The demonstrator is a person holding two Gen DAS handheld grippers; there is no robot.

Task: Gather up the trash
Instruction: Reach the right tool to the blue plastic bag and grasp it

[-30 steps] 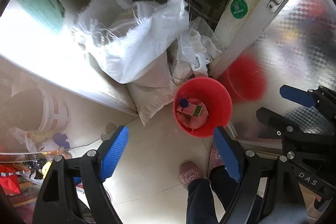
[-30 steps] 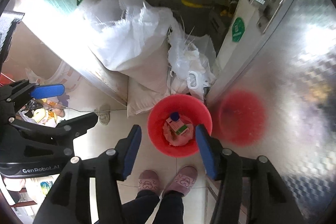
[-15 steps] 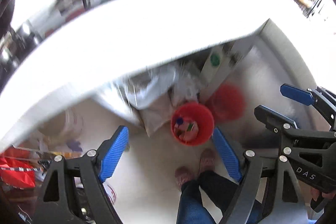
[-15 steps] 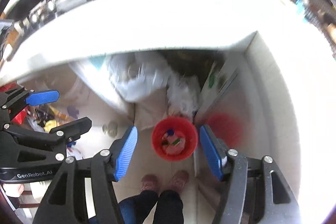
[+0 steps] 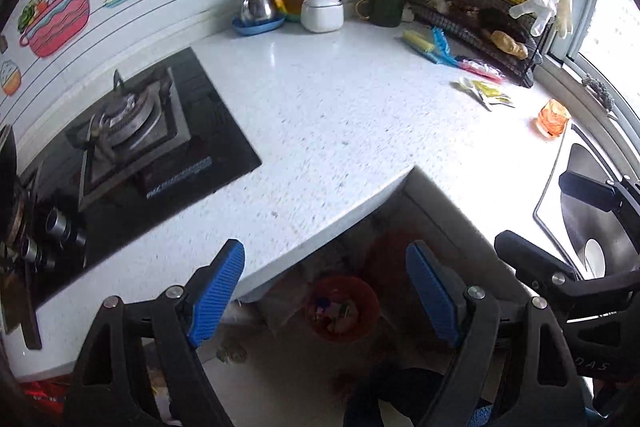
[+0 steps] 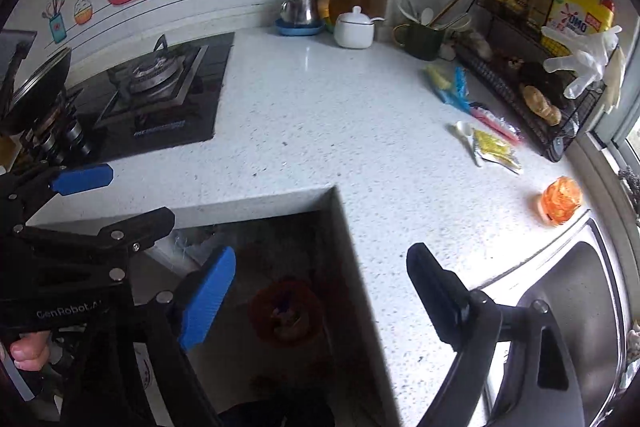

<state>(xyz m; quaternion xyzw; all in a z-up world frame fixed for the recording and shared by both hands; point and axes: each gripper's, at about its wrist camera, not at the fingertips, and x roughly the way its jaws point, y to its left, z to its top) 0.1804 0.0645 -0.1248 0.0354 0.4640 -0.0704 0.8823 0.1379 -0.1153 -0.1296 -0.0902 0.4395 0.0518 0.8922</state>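
The left gripper points steeply downward, its two blue-padded fingers spread wide with nothing between them. The right gripper is angled down in the same way, side by side with the left; its jaws have just been opening and now stand wide apart, empty. In the right wrist view, a thumb of the left hand curls around the left gripper's black handle.
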